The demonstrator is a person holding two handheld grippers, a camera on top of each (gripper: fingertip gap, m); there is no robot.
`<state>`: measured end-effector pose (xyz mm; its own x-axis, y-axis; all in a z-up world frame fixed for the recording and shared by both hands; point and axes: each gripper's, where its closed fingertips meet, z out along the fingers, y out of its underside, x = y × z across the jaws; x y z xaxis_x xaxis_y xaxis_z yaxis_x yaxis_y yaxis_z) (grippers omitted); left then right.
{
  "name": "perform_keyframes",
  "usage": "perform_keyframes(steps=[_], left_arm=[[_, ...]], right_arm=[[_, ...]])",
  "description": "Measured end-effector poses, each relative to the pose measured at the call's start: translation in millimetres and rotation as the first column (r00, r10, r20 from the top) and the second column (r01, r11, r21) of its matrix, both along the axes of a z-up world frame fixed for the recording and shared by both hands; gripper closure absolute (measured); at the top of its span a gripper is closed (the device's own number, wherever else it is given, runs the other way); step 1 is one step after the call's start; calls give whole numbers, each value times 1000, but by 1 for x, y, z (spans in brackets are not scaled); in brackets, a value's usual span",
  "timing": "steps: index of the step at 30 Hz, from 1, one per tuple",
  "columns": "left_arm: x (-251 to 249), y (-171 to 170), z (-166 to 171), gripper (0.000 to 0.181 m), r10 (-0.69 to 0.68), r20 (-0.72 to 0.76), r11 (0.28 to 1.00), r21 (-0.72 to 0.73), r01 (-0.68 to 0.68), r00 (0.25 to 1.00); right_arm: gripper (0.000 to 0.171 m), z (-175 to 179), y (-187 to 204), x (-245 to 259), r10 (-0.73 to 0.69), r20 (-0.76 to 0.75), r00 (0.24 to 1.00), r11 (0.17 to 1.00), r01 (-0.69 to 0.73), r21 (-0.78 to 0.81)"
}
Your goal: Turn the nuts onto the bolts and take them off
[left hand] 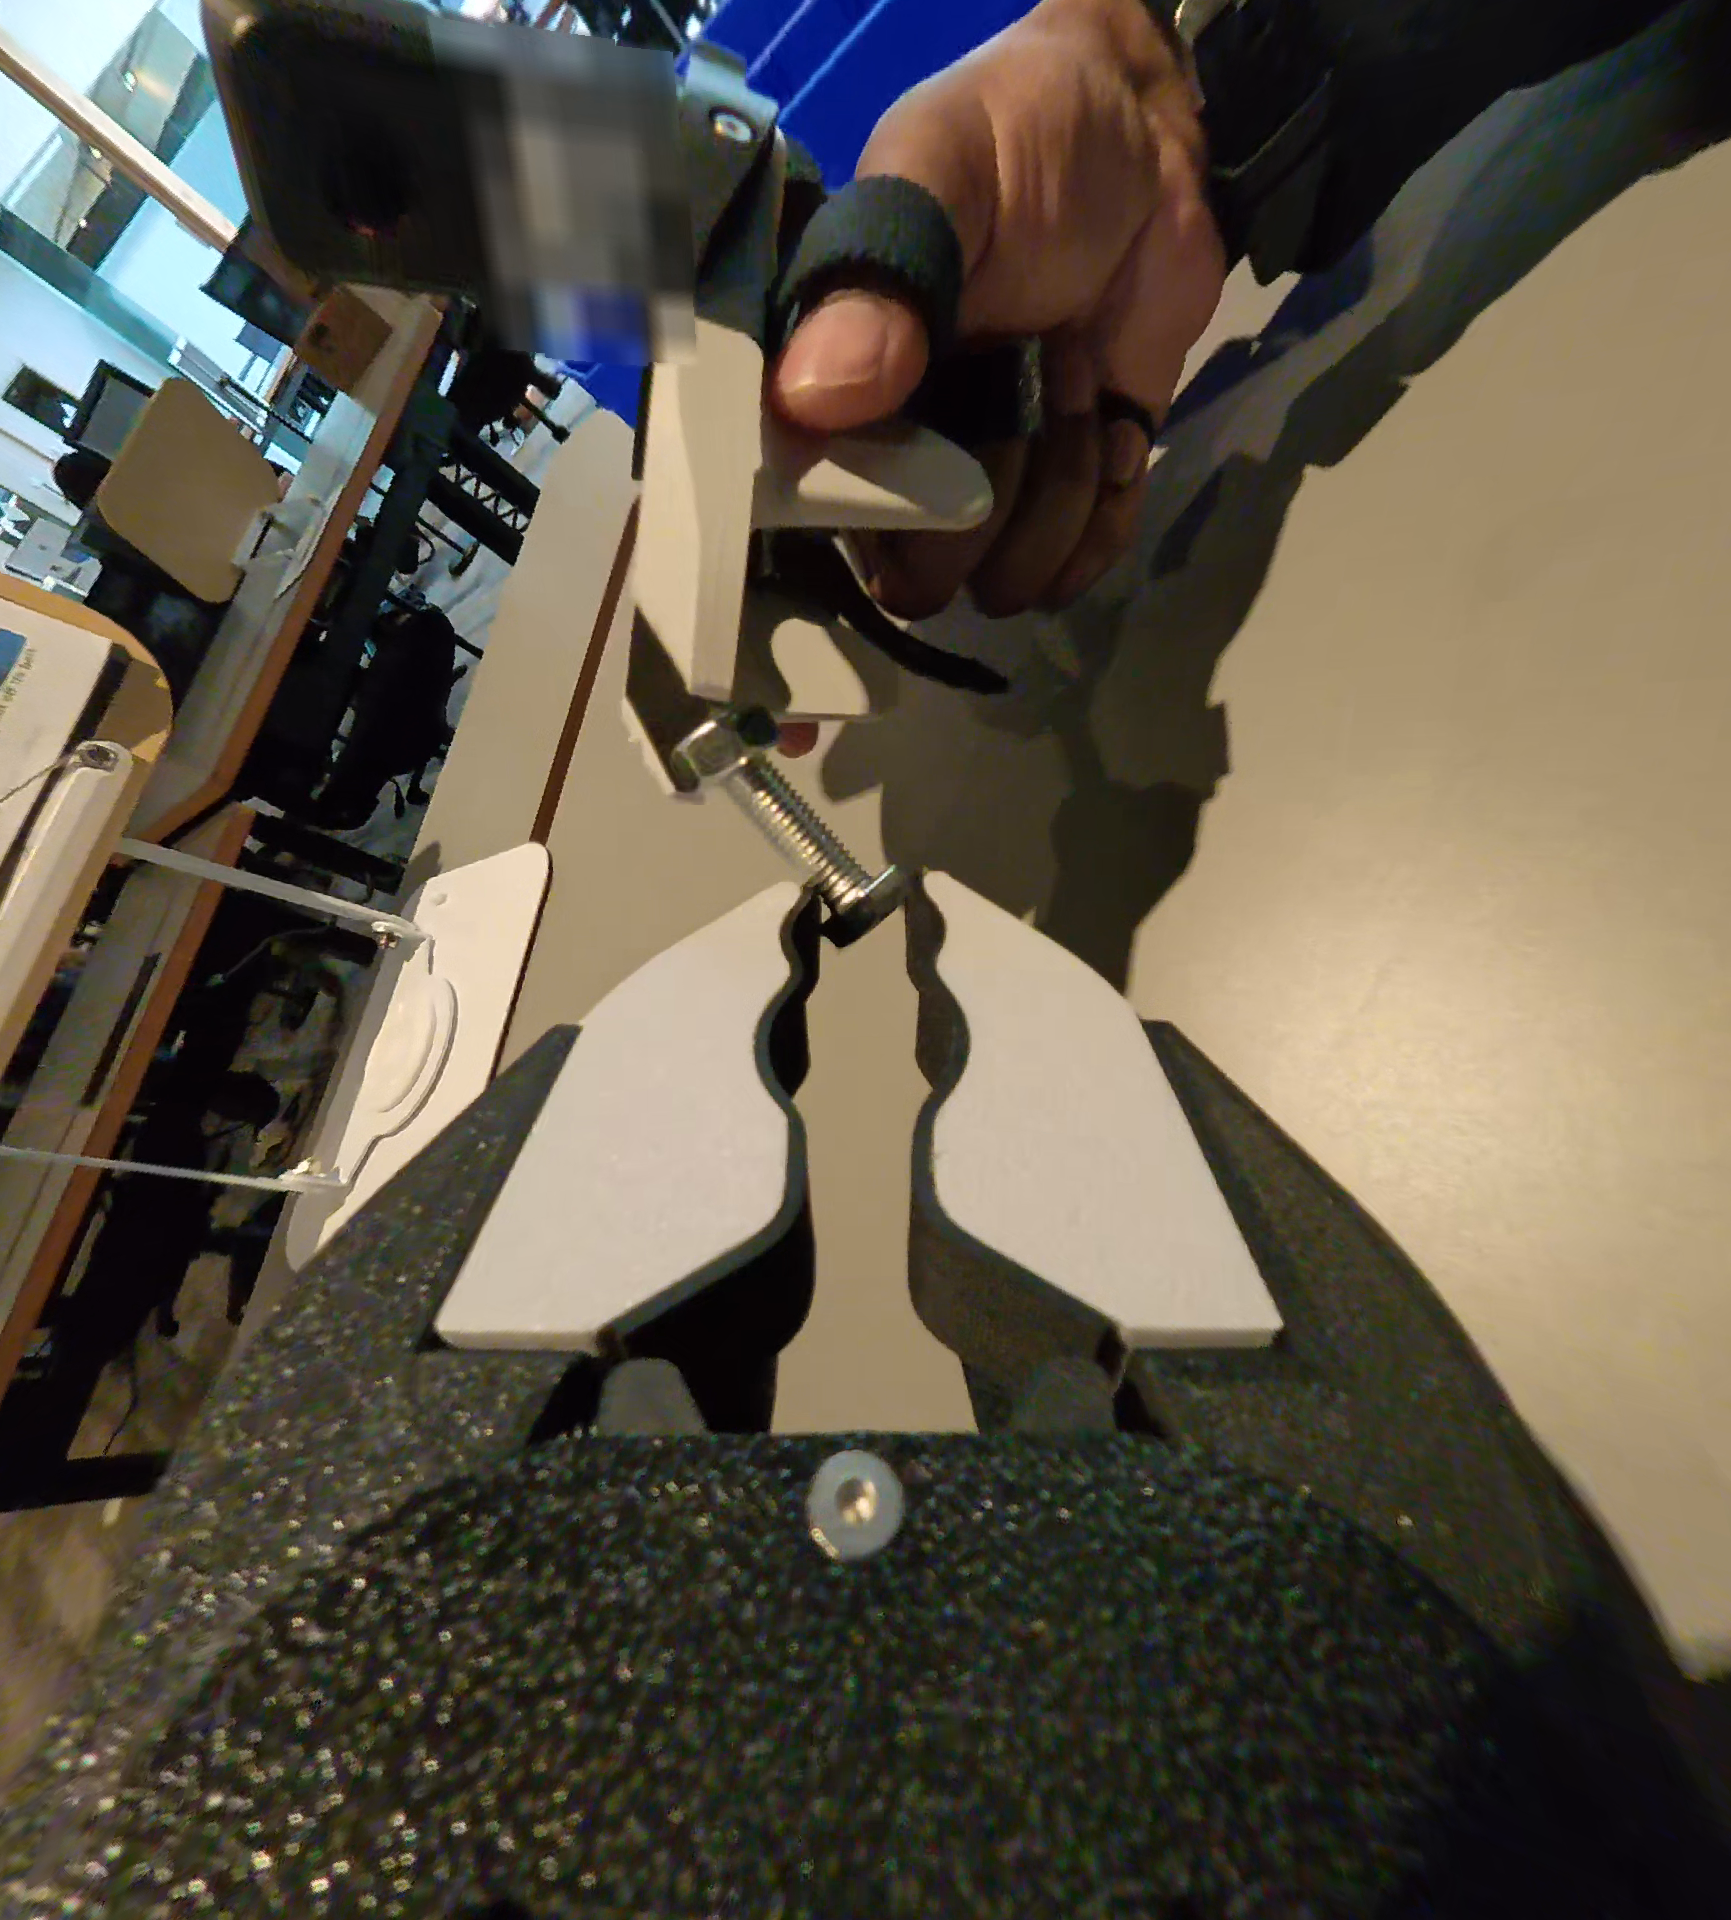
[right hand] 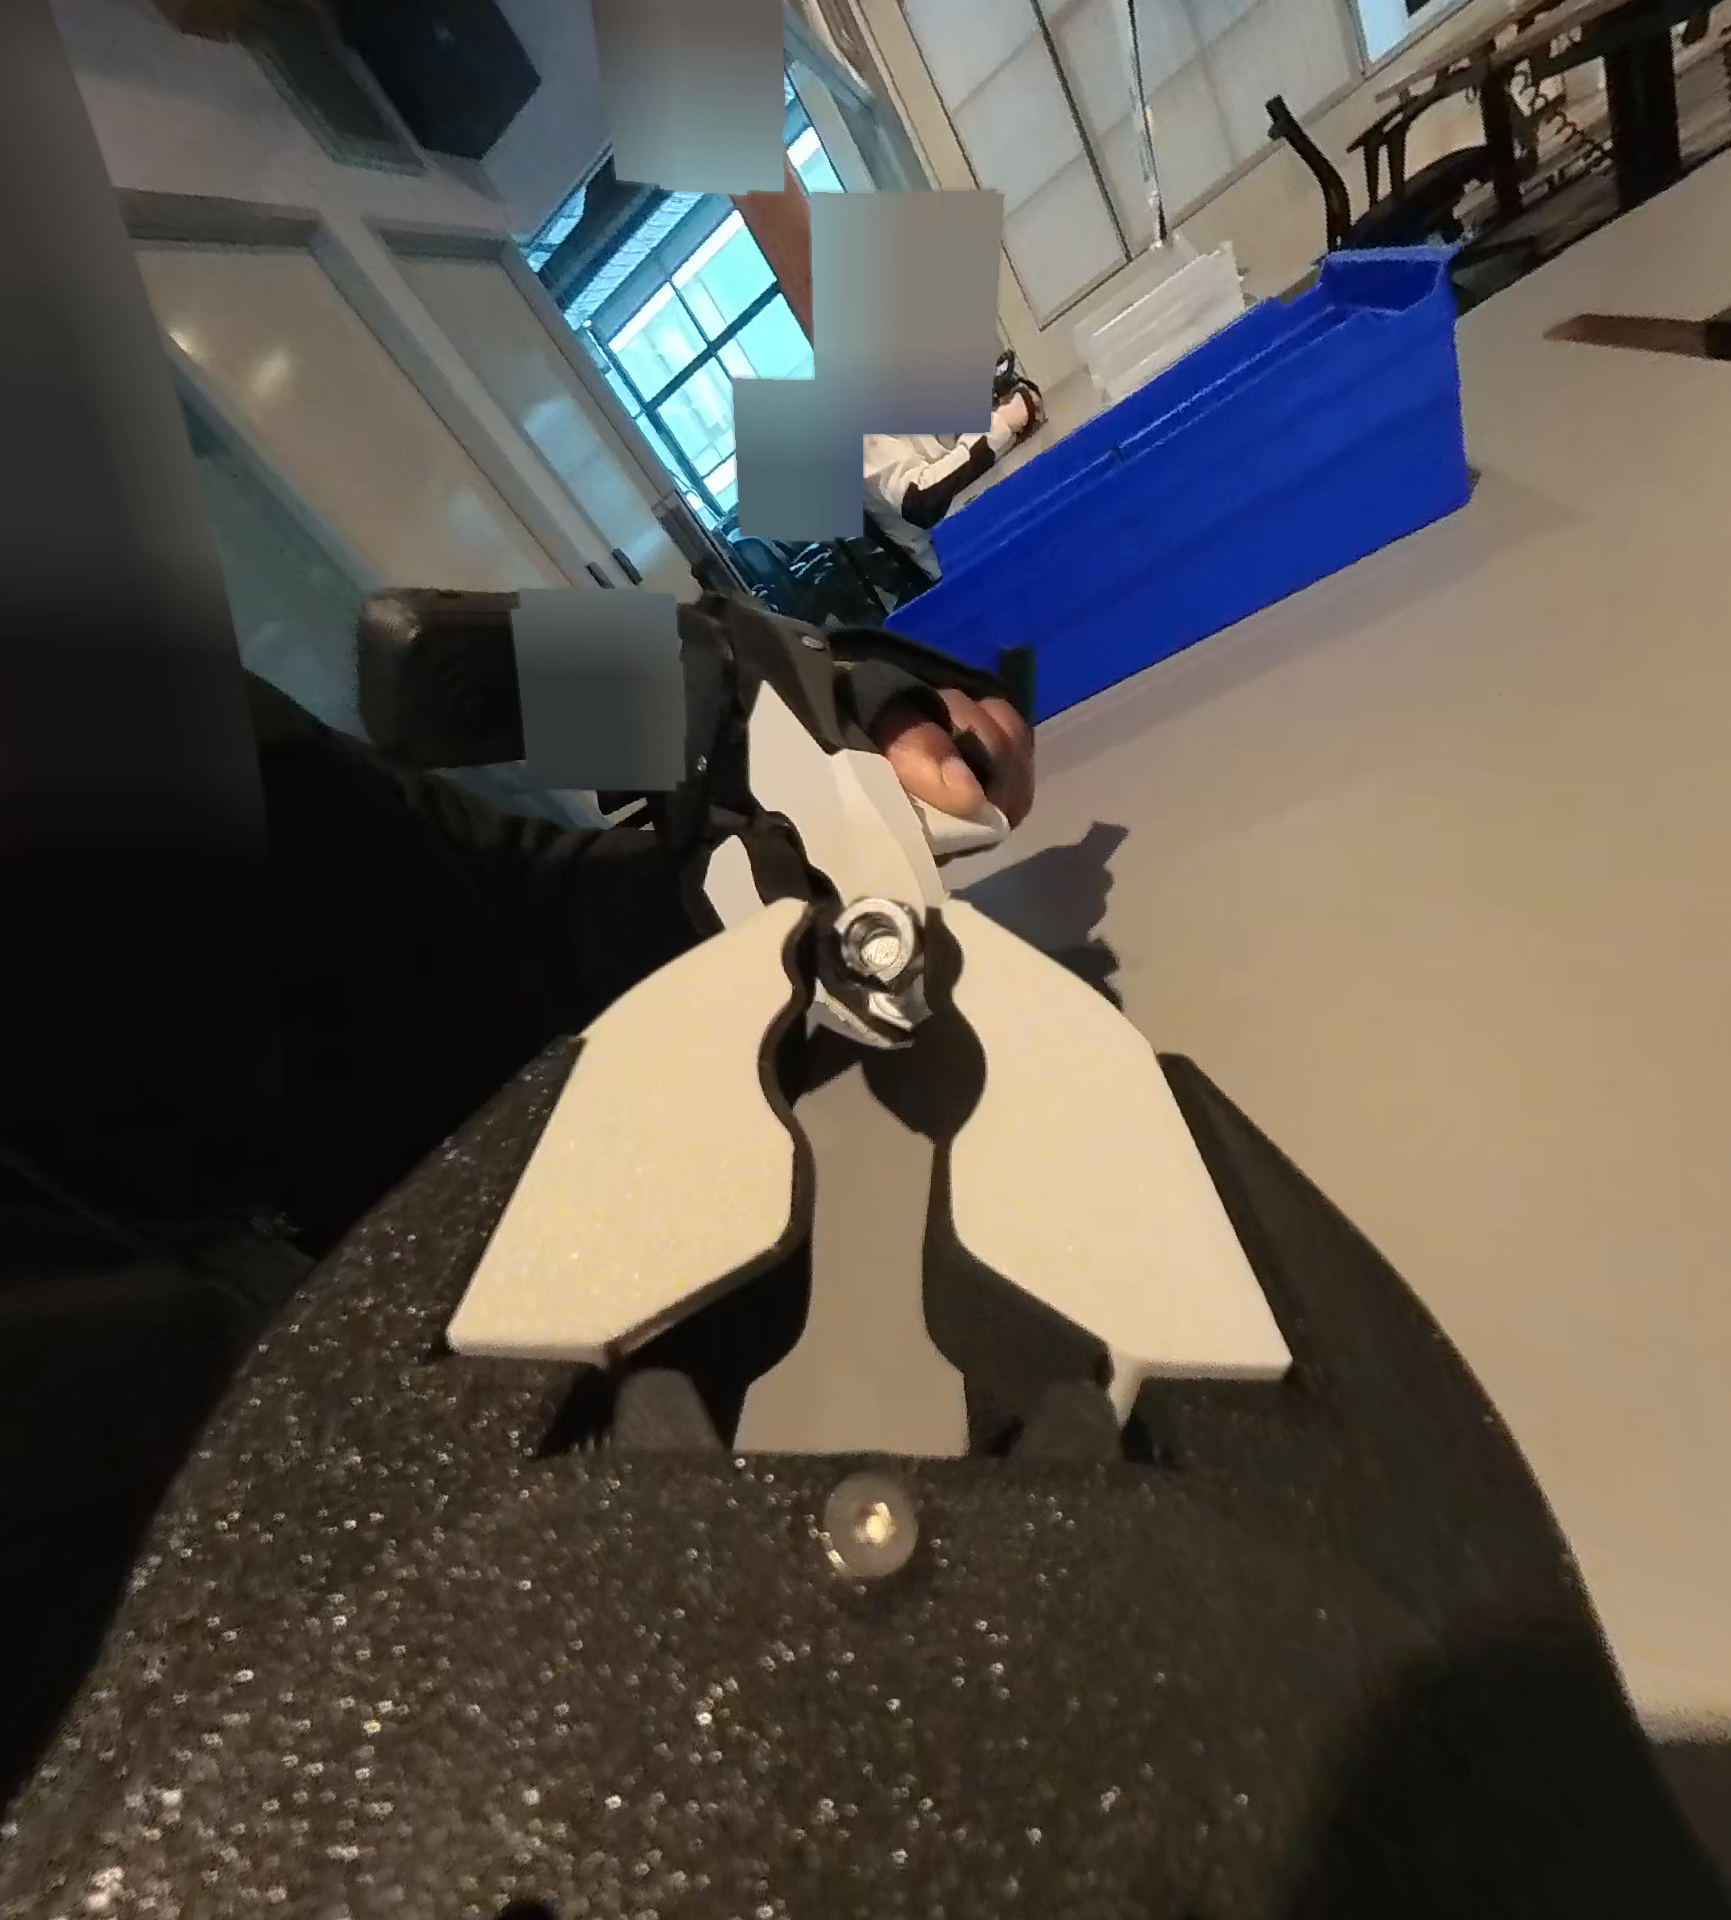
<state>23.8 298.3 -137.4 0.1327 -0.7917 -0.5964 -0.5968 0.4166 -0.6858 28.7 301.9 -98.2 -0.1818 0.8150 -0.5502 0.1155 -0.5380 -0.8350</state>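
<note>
The left gripper [left hand: 856, 899] pinches the hex head of a silver bolt [left hand: 796, 821] between its two white fingertips [left hand: 773, 914], above the grey table [left hand: 1463, 831]. The bolt's threaded shank runs up and away from this gripper, tilted toward the upper left in the left wrist view. The rest of the gap between the fingers, behind the tips, is unoccupied.

At the far end of the shank sits a silver nut [left hand: 713, 750]. The right gripper [left hand: 710, 743], seen farther off in the left wrist view, clamps this nut between its white fingers. A hand [left hand: 1027, 270] with a black strap over the thumb holds that gripper's handle.

In the right wrist view, the right gripper [right hand: 866, 935] has its fingertips pressed onto the nut [right hand: 871, 940], which faces the camera end-on with the bolt [right hand: 871, 1013] tip visible at its centre. The bolt head lies below and behind the nut, held by the left gripper [right hand: 819, 894], whose white fingers reach in from above. A thumb and fingers of the other hand [right hand: 954, 753] rest on that gripper's trigger.

A blue bin [right hand: 1204, 488] stands on the table [right hand: 1463, 935], well apart from both grippers. A person in a white sleeve sits behind it. Chairs and desks fill the background in the left wrist view.
</note>
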Motion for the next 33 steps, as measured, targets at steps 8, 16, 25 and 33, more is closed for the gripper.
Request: perform_keyframes(steps=[8, 16, 25, 33], left_arm=[[2, -4, 7, 166, -30, 103, 998, -59, 37, 994], [9, -28, 20, 166, -193, 265, 959, -154, 239, 945], [17, -55, 25, 166, -348, 345, 879, -202, 431, 872], [20, -67, 25, 166, -416, 341, 843, -204, 498, 843]], right_arm=[[152, 10, 1, 5, -2, -27, 1000, 999, 3, 36], [151, 34, -20, 21, 89, -16, 996, 938, -79, 338], [148, 31, -55, 20, 157, 144, 977, 800, -211, 561], [145, 25, -67, 17, 197, 192, 961, 788, -272, 552]])
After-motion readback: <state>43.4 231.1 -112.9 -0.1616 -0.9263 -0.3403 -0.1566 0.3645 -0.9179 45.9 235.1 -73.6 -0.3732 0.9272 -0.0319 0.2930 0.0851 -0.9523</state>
